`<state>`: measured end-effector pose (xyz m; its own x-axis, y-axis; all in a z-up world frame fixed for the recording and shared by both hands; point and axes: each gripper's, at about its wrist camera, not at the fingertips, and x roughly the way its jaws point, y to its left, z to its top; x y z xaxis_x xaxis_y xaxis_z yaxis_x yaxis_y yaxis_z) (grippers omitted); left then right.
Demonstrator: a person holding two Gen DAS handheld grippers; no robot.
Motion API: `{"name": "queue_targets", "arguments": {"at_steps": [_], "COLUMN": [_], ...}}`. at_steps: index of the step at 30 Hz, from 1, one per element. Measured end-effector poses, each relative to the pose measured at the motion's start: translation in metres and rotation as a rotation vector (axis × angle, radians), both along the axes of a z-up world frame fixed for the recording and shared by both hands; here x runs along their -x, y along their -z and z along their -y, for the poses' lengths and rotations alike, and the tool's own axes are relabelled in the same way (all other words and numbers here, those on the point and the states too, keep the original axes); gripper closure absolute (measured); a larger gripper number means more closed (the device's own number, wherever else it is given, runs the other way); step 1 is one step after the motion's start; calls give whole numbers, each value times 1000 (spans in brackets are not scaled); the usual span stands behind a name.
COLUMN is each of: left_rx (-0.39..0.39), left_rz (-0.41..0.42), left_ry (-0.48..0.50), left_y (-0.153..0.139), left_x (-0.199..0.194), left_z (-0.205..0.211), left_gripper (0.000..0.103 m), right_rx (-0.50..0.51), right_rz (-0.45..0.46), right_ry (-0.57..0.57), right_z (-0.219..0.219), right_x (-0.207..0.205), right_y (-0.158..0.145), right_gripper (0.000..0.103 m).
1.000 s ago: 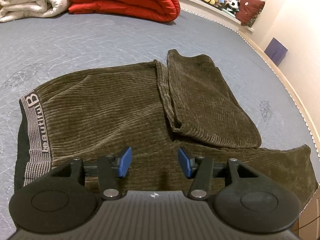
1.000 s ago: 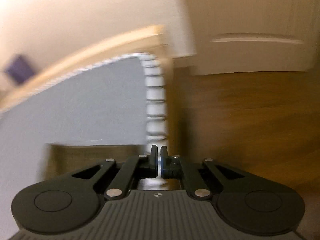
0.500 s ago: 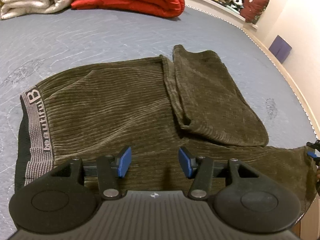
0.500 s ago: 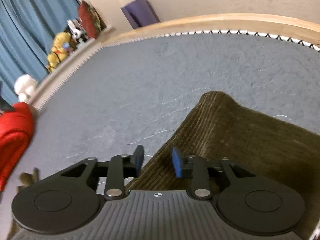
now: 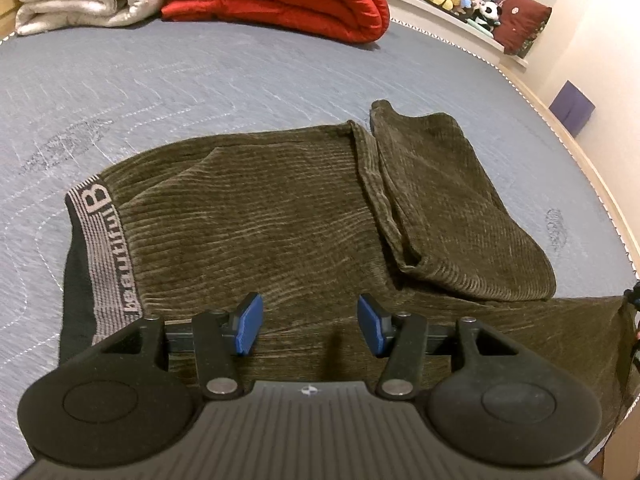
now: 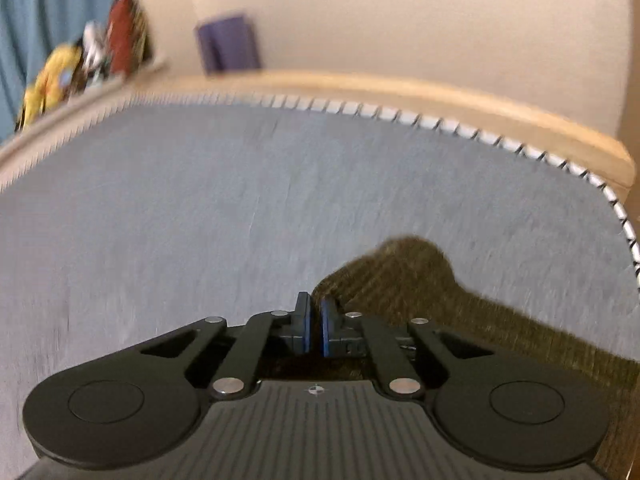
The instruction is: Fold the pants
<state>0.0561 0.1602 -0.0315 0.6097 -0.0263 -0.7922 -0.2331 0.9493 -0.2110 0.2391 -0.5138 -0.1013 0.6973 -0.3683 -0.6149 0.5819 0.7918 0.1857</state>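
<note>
While the left gripper (image 5: 308, 326) hovers half-open and empty above the soft, limp corduroy pants (image 5: 256, 224) spread ahead of it, the right gripper (image 6: 314, 330) pinches the leg hem (image 6: 404, 276), a sensible hold.

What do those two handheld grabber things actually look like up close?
Both match: the left gripper and right gripper have a matte black ribbed body, two round black discs at the sides, black linkage bars with silver pins, and blue pads on the fingertips. No hands or sleeves show.
</note>
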Motion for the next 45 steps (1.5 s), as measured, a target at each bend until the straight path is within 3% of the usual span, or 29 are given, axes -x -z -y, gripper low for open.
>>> {"name": "queue_targets", "arguments": {"at_steps": [5,7,9,11,13,15,19,25,29,33,36,38,40,42,45], "left_rx": [-27,-31,-35,-39,-124,-85,17,37,-63,-107,-85,-67,-13,-11,-78], "left_rz": [9,8,-1,-26,-130,-128,-86,-4,-148,-101,-50,-34,-93,-174,-133], "left_ry": [-3,-14,-22,0,19,32,-32,15,25,50,93,132,143,134,132], "left_y": [-2,-2,0,9,31,44,31,7,33,25,13,13,29,46,34], "left_x": [11,17,24,30,32,42,61,73,64,64,66,62,51,41,35], "left_z": [-14,-25,-38,-51,-63,-81,-98,-86,-74,-60,-48,-41,-40,-39,-27], "left_gripper": [45,45,48,67,101,101,101,93,84,74,71,64,54,53,53], "right_rx": [-32,26,71,72,65,75,59,-19,-50,23,181,211,199,154,132], "right_rz": [-65,-67,-34,-8,26,56,112,134,87,72,17,23,6,-8,-18], "right_ry": [-16,-8,-23,-66,-128,-186,-315,-594,-811,-991,-1039,-1053,-1032,-1010,-965], "right_z": [-1,-9,-17,-26,-42,-58,-102,-178,-237,-286,-314,-320,-317,-311,-306], "right_x": [-9,-6,3,11,22,32,53,93,122,148,151,148,140,131,117], "right_y": [11,2,-8,-19,-33,-48,-85,-127,-129,-114,-98,-95,-92,-86,-74], "right_gripper": [92,64,53,53,53,53,49,44,41,34,34,34,34,34,33]}}
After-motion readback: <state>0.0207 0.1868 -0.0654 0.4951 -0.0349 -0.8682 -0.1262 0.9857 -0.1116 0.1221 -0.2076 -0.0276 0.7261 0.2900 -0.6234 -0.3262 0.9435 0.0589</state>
